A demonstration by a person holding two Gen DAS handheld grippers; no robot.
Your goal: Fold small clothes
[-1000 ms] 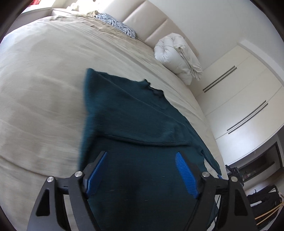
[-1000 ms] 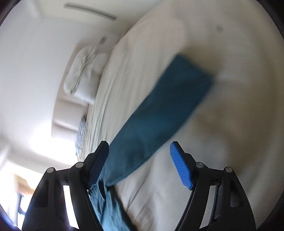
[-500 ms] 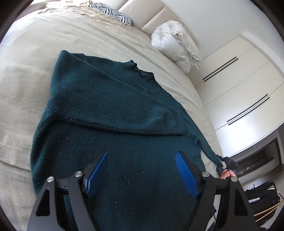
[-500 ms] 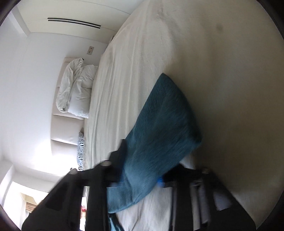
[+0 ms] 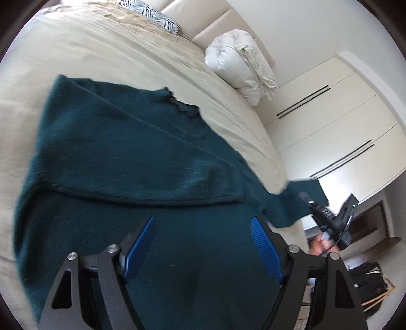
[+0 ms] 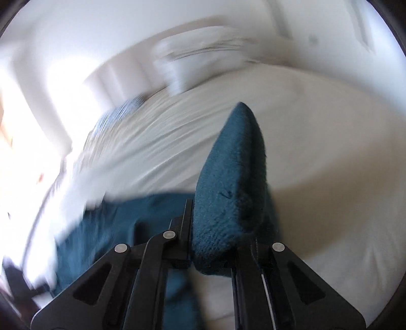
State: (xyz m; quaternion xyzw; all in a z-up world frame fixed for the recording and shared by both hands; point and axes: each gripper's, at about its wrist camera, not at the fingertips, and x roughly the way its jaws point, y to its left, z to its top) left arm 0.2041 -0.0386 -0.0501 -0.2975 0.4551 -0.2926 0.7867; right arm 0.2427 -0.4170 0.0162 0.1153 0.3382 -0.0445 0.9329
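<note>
From the left wrist camera, a dark green sweater [image 5: 142, 182] is lying spread out on a big beige bed [image 5: 76, 50]. One sleeve [image 5: 142, 162] is lying folded across the sweater's front. The left gripper [image 5: 203, 243] is hanging over the lower part of the sweater with its blue pads [image 5: 265, 250] standing wide apart, and it is holding nothing. Off to the right, past the bed's edge, the right gripper [image 5: 308, 201] is pinching the sweater's other sleeve [image 5: 291, 205], lifted off the bed. A rolled white duvet [image 5: 241, 63] is sitting by the headboard, and a zebra pillow [image 5: 149, 15] is lying at the top of the bed.

From the right wrist camera, the picture is looking smeary. The right gripper [image 6: 215, 243] is squeezing tight on the sleeve's end [image 6: 233, 177], and the cloth is sticking up between its fingers. The rest of the sweater [image 6: 121, 223] is trailing off to the left over the bed [image 6: 330, 165].
</note>
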